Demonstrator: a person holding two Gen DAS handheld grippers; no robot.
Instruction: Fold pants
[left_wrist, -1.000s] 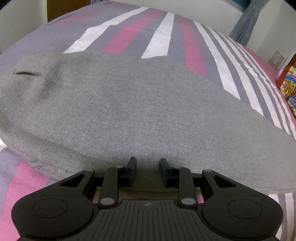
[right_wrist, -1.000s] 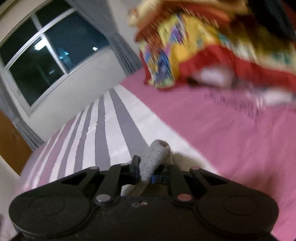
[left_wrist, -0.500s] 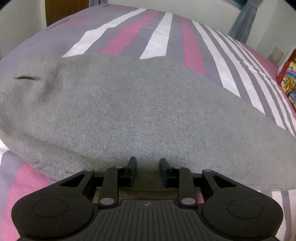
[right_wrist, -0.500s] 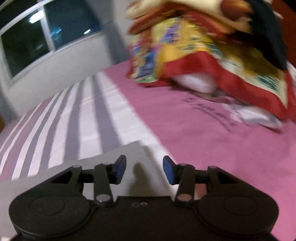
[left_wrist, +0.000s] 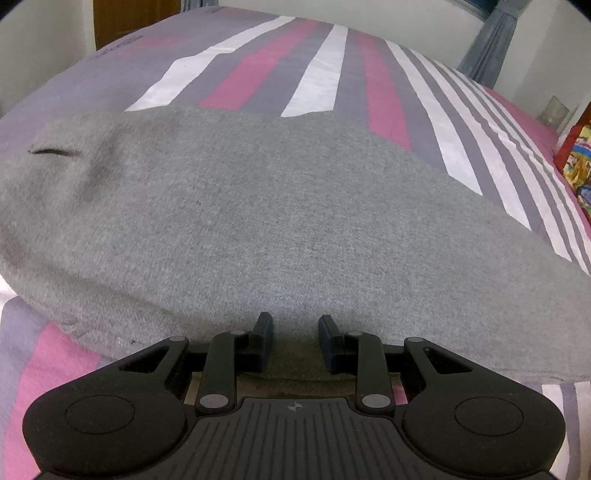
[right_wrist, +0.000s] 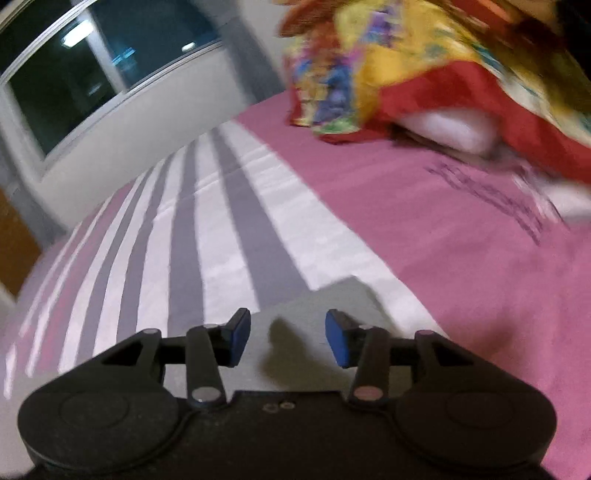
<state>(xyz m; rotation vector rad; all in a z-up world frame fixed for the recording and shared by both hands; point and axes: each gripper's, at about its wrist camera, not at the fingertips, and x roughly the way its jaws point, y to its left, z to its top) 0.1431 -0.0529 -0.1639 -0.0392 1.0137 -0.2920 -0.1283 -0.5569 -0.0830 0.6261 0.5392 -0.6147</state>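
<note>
Grey pants (left_wrist: 258, 221) lie flat across the striped bed, with a dark pocket slit at the far left. My left gripper (left_wrist: 295, 326) is open and empty, low at the pants' near edge. The cloth runs under and between its fingers. In the right wrist view a corner of the grey pants (right_wrist: 332, 295) lies flat on the bed. My right gripper (right_wrist: 288, 332) is open and empty just above that corner.
The bed sheet (left_wrist: 317, 74) has pink, white and purple stripes. A pile of colourful red and yellow bedding (right_wrist: 424, 66) lies at the head of the bed on the pink part (right_wrist: 461, 240). A window (right_wrist: 92, 66) and a grey curtain (left_wrist: 491, 40) stand behind.
My right gripper opened and let go of the grey pants end, which now lies flat. It then opened wider. My left gripper stayed open and barely moved.
</note>
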